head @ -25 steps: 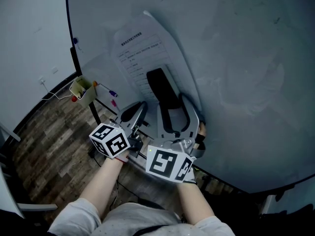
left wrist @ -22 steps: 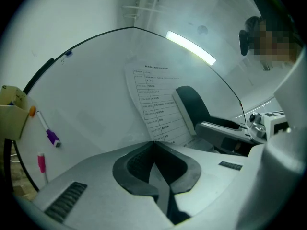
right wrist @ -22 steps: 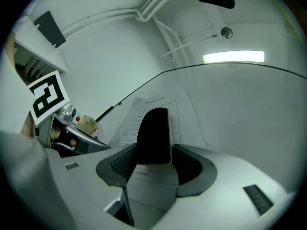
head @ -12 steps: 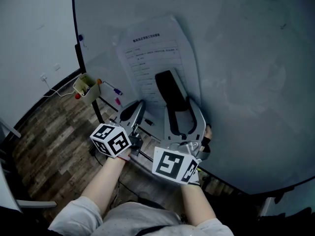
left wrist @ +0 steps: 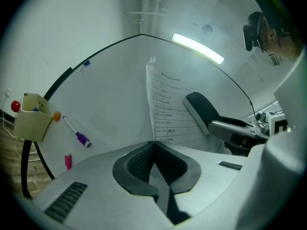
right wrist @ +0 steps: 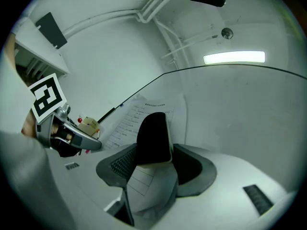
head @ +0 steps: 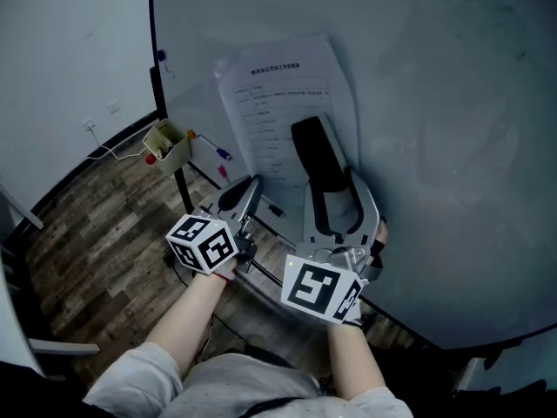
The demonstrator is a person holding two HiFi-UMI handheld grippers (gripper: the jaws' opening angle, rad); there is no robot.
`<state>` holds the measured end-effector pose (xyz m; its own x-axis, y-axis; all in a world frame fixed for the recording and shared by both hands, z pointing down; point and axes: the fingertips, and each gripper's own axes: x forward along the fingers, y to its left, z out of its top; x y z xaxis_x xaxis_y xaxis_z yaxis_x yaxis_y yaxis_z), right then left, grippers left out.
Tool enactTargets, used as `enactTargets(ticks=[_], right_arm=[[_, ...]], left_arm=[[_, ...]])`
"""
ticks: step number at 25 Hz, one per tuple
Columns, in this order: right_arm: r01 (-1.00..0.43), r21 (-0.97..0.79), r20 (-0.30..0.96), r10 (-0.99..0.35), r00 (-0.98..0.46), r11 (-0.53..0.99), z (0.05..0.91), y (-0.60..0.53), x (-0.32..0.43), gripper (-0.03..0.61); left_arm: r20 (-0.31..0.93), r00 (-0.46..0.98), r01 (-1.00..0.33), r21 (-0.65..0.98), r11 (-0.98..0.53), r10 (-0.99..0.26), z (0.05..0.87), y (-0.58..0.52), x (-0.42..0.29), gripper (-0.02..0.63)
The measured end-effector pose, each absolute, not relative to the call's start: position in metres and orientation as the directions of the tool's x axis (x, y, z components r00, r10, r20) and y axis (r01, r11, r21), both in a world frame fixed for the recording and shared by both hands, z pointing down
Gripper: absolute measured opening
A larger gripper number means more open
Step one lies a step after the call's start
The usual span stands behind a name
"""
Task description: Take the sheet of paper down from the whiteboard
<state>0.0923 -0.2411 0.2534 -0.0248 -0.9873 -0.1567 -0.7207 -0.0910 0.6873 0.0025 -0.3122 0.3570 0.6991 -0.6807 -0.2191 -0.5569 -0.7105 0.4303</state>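
The sheet of paper (head: 278, 94), thin, white and printed with rows of small text in a ruled table, is seen against the whiteboard (head: 452, 103). Its lower left corner is pinched between the closed fingers of the left gripper (head: 251, 185), and its left edge is lifted off the board. A long black block (head: 315, 146) with a pale rim, shaped like a board eraser, is laid lengthwise over the sheet's right part. The block's near end is clasped between the widely spread fingers of the right gripper (right wrist: 154, 150), with the sheet's curled bottom tucked beneath it. The board is smooth, pale and faintly smudged, and is bounded at the left by a dark frame. Left of the sheet, a purple-capped marker (head: 213, 151) and a small pink piece (head: 220, 171) are seen on the board, and a cream box-shaped holder (head: 167, 144) is seen beside the frame. Further left, a white wall (head: 70, 50) and a floor (head: 87, 233) of wood-grain planks are seen.
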Motion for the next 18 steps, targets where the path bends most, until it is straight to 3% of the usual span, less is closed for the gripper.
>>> enactTargets(ticks=[18], right_arm=[[-0.734, 0.671, -0.180, -0.983, -0.027, -0.103, 0.242, -0.244, 0.102, 0.242]], left_arm=[[-0.172, 0.681, -0.596, 0.435, -0.675, -0.712, 0.374, -0.316, 0.000, 0.014]])
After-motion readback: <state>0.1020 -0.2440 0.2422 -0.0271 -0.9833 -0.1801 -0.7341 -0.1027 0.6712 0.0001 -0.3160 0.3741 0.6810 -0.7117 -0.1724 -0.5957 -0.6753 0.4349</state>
